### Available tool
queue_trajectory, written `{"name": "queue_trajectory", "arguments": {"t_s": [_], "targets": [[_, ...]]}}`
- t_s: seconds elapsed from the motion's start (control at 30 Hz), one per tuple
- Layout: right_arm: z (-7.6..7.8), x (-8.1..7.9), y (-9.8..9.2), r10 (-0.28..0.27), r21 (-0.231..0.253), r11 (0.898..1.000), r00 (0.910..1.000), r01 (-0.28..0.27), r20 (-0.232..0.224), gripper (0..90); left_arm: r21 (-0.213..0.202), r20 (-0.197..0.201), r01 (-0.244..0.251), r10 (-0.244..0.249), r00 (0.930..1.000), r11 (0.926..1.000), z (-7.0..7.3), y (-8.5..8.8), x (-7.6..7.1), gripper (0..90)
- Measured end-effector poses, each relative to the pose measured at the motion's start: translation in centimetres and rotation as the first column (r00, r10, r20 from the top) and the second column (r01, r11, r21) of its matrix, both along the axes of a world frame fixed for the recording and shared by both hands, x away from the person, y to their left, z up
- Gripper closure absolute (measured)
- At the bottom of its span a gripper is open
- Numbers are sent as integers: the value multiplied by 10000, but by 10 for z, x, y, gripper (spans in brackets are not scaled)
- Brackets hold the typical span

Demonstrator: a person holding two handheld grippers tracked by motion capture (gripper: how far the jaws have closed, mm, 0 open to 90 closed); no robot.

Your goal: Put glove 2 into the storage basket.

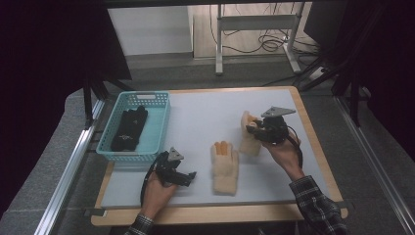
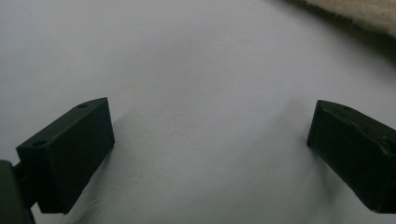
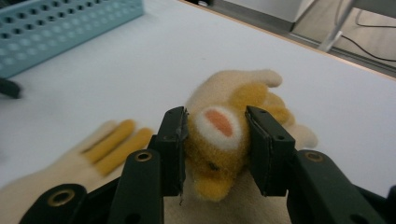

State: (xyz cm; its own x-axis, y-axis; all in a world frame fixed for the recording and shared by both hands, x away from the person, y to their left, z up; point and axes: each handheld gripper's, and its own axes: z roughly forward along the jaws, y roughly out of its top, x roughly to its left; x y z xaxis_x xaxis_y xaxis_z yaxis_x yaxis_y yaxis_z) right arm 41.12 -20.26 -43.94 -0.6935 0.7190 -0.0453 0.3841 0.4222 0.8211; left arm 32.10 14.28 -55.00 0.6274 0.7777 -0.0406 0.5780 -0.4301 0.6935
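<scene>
the right gripper point(image 1: 255, 128) has the cream glove point(image 1: 249, 138) pinched between its jaws, clamped on the bunched finger end, and in the right gripper view point(image 3: 215, 140) the orange-and-white fuzzy patch bulges up between the two black pads. the rest of that glove hangs from the grip down toward the white table point(image 1: 205, 122), cuff end lowest, so its long axis runs close to upright here rather than flat.

its partner, the second cream glove point(image 1: 224, 168), lies flat just left of the held one, mid-table, fingers pointing away from the person and cuff toward the near edge, long axis running near to far.

the blue basket point(image 1: 159, 128) sits well off to the left with a pair of black gloves point(image 1: 128, 128) lying lengthwise inside. that puts the basket across the table from the right gripper, past the flat glove, so a carry there would go leftward over it.

the left gripper point(image 1: 182, 175) rests low on the table near the basket's near corner, jaws spread wide over bare surface in its own view point(image 2: 205, 140), nothing between them. it is the nearer one to the flat glove, whose edge shows beside it.
</scene>
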Motion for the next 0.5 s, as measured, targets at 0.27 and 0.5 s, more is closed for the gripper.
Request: {"name": "queue_trajectory", "arguments": {"t_s": [0.27, 0.5], "targets": [[12, -44, 19, 962, 113, 9953, 9951, -959, -241, 588, -22, -11, -19, 19, 10000, 10000, 0, 0, 0, 10], [7, -78, 53, 1974, 150, 9803, 9779, -1968, -684, 582, -7, -29, -2, 2, 10000, 10000, 0, 0, 0, 10]]}}
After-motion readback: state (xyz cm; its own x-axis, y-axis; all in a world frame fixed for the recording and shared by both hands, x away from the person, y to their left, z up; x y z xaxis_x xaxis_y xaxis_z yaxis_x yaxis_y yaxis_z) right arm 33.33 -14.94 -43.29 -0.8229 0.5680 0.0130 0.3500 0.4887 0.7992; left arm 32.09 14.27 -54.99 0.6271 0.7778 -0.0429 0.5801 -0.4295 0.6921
